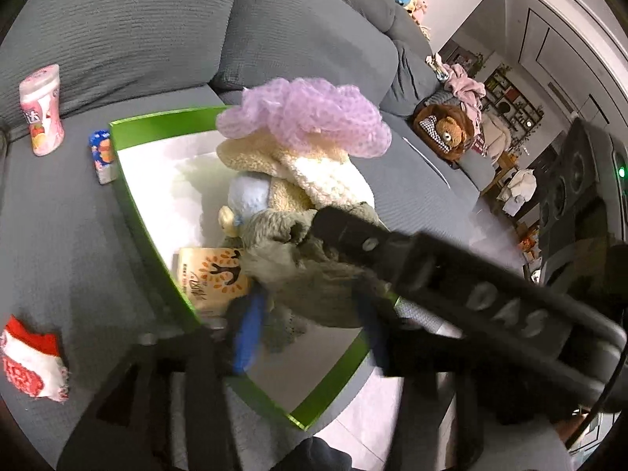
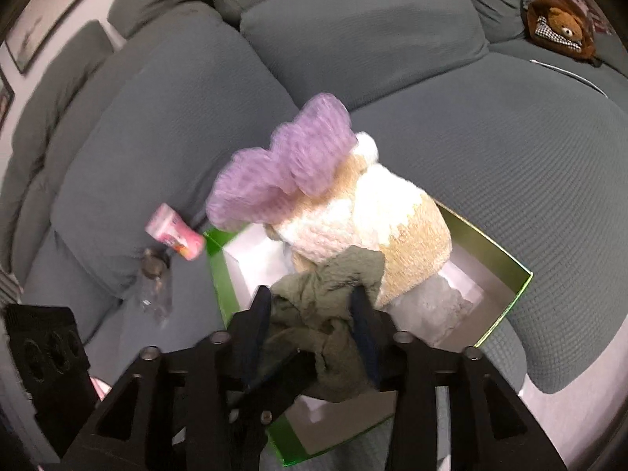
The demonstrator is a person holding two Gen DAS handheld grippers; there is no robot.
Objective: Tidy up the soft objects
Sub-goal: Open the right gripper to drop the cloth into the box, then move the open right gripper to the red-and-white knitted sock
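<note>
A green box (image 1: 133,204) (image 2: 506,251) with a white inside sits on the grey sofa. In it are piled a purple crochet piece (image 1: 302,117) (image 2: 282,172), a cream and tan fluffy toy (image 1: 314,172) (image 2: 373,227), a pale blue soft item (image 1: 249,192) and a tissue pack (image 1: 212,278). An olive green cloth (image 1: 322,286) (image 2: 314,294) lies bunched at the box's near end. My left gripper (image 1: 310,329) stands open with the cloth between its blue pads. My right gripper (image 2: 312,314) is open too, around the same cloth. The right gripper's black body (image 1: 451,282) crosses the left wrist view.
On the seat left of the box stand a pink canister (image 1: 41,110) (image 2: 174,231) and a small blue packet (image 1: 102,155). A red and white packet (image 1: 31,365) lies nearer, and a clear bottle (image 2: 155,282). A brown teddy bear (image 1: 447,133) (image 2: 561,27) sits far right.
</note>
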